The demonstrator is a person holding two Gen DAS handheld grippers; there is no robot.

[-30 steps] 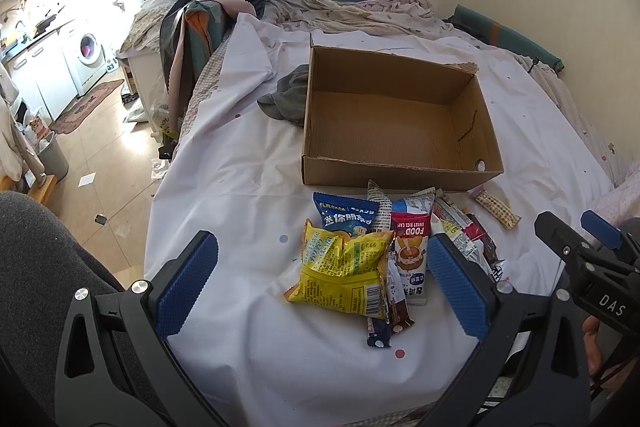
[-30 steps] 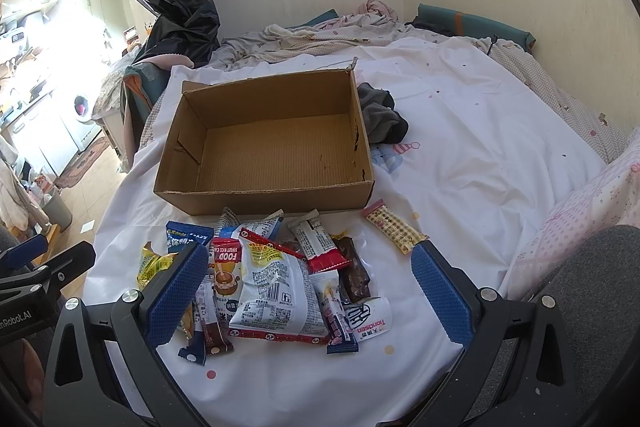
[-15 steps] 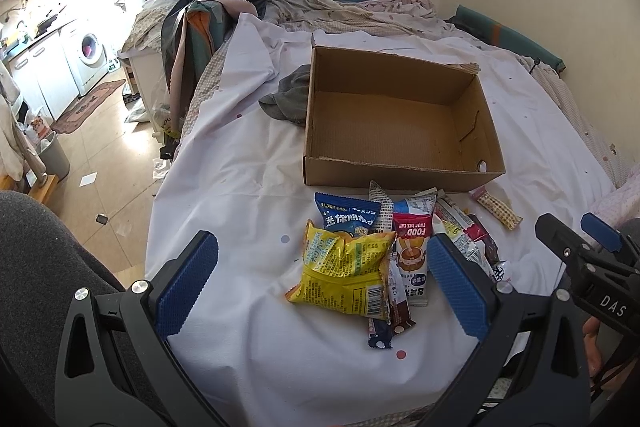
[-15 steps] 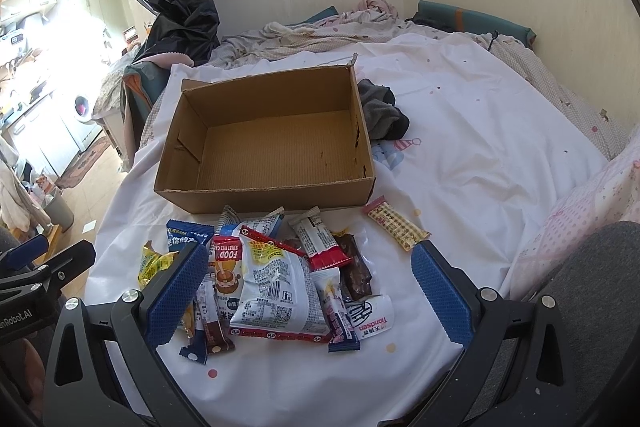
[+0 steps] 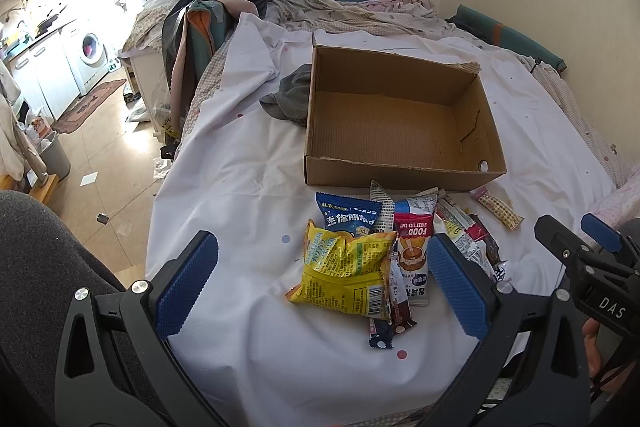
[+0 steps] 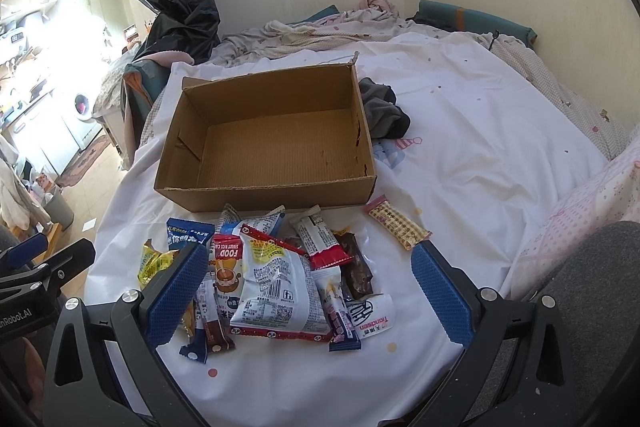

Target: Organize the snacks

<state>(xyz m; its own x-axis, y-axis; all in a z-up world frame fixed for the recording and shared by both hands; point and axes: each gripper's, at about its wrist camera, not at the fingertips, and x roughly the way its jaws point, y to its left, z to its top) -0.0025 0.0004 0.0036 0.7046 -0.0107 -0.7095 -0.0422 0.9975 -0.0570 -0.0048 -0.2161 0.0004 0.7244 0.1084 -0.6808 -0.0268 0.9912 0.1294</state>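
1. Since a second ago, nothing has shifted: cardboard box [image 5: 400, 125] stays empty, so sorting has not begun.
2. Snack pile [image 6: 280, 267] lies just before the box.
3. Left gripper [image 5: 320, 287] and right gripper [image 6: 308, 291] hover wide apart, holding nothing.

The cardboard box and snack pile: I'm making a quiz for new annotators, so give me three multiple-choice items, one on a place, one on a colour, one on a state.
1. Where does the snack pile lie relative to the cardboard box?
A. inside it
B. on the sheet in front of it
C. on the floor

2. What colour is the crumpled bag nearest the left gripper?
A. yellow
B. green
C. black

3. What state is the right gripper in?
A. shut on a snack
B. open, holding nothing
C. out of view

Key: 1 B, the box's floor is bare and the packets lie before its near wall. 2 A, its wrapper is bright yellow. 3 B, its blue fingers stand wide apart above the pile.
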